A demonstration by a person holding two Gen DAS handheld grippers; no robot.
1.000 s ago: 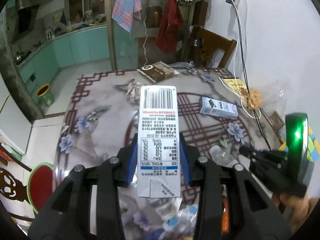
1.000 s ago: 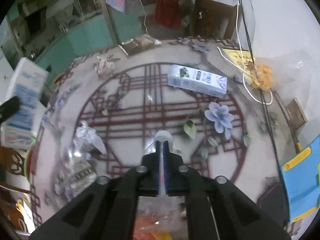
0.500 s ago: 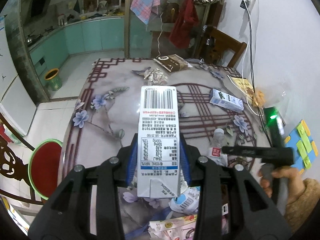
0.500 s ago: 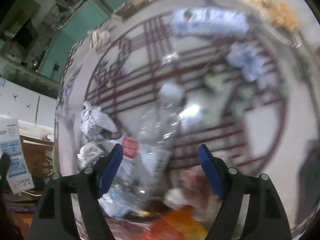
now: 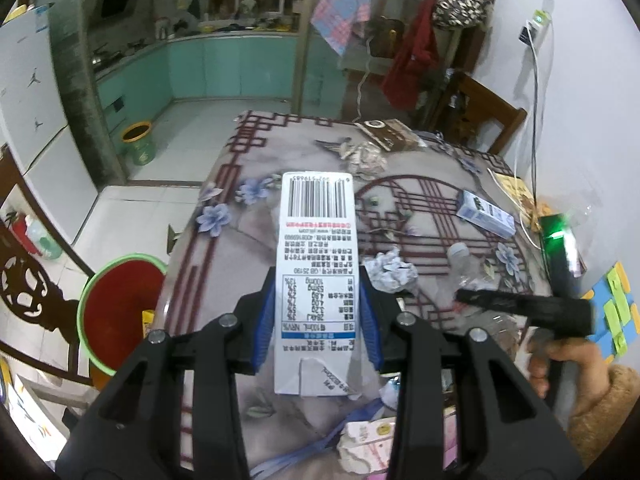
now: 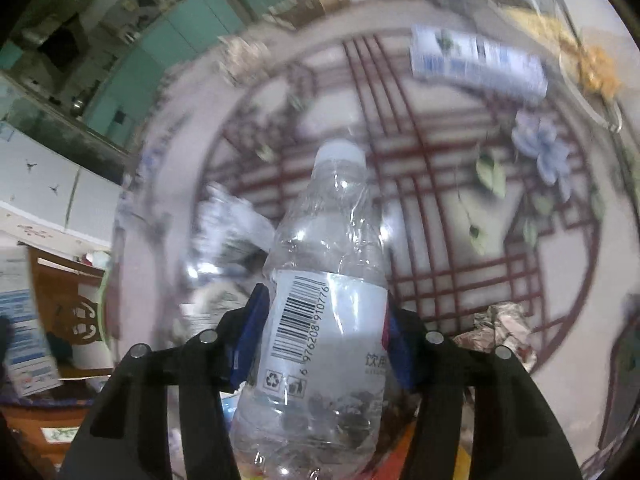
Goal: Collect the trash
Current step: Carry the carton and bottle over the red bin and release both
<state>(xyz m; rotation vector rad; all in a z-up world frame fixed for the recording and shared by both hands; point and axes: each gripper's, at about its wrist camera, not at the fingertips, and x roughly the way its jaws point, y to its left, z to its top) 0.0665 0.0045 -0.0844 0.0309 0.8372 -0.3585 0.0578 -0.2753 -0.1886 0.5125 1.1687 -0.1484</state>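
Since a second ago the right gripper (image 6: pixel 324 332) dropped onto the clear plastic bottle (image 6: pixel 320 300); its jaws, first pinched thin, sprang wide and have just been closing, blue pads now against the bottle's labelled waist. Left view slid sideways, more floor showing.

Left to right, left wrist view: white fridge at far left, teal kitchen cabinets behind, yellow-green bin (image 5: pixel 138 142) on the tiled floor, red basin with green rim (image 5: pixel 120 312) near the table's left edge. Left gripper (image 5: pixel 316 312) clamps a white milk carton (image 5: pixel 316 264), barcode end pointing away, held above the table (image 5: pixel 248 216). Table top is grey marble print with dark red lattice and blue flowers. On it: crumpled paper ball (image 5: pixel 390 272) just right of the carton, another paper wad (image 5: pixel 366 158) farther back, brown packet (image 5: pixel 390 134) at the far edge, second carton (image 5: pixel 484 214) lying flat toward the right. Wooden chair and hung clothes beyond. White wall on the right with cable and charger. Person's hand (image 5: pixel 560 360) at right edge grips the right tool.
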